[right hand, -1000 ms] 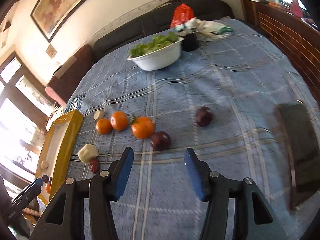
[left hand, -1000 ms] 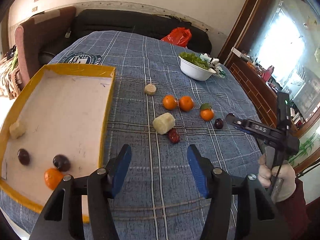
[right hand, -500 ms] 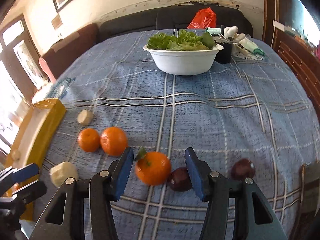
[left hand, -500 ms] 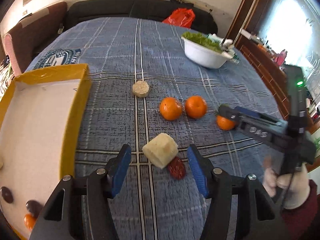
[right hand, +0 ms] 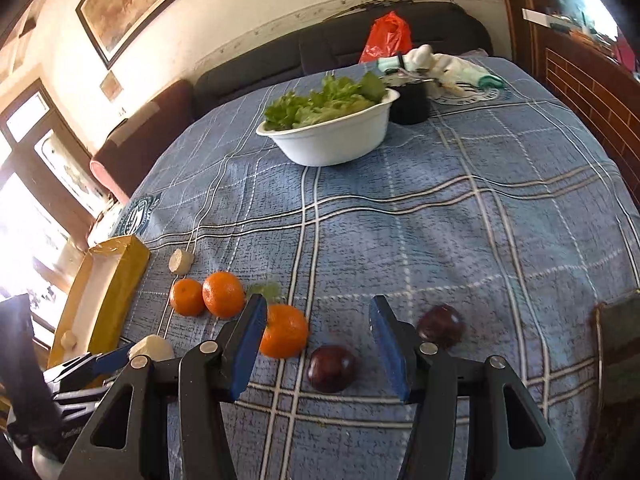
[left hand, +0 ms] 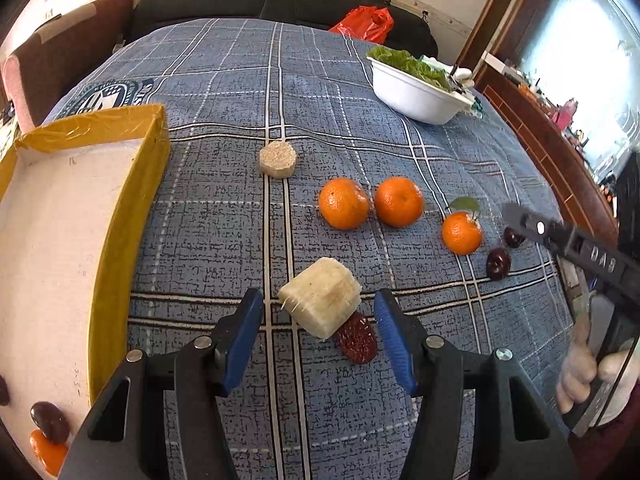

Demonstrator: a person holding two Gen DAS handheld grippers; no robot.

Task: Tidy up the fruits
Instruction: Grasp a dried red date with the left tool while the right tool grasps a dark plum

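My left gripper (left hand: 318, 330) is open, its blue fingers on either side of a pale sugarcane chunk (left hand: 320, 307) on the blue plaid cloth, with a red date (left hand: 357, 343) beside it. Two tangerines (left hand: 344, 203) (left hand: 398, 201), a leafed tangerine (left hand: 461, 233), a round pale slice (left hand: 278, 159) and two dark plums (left hand: 498, 264) lie beyond. My right gripper (right hand: 318, 340) is open, with a dark plum (right hand: 332, 368) between its fingers and the leafed tangerine (right hand: 283, 336) by the left finger. The yellow tray (left hand: 120, 216) at left holds a plum and a tangerine.
A white bowl of lettuce (right hand: 332, 136) stands at the back of the table, with a black cup (right hand: 410, 102) and white items behind it. A second plum (right hand: 440, 325) lies right of my right gripper. A dark flat object (right hand: 618, 344) lies at the right edge. A sofa runs behind the table.
My left gripper has moved forward from the tray until its fingers flank the sugarcane chunk. My right gripper has moved in low over the fruit, bringing a dark plum between its fingers.
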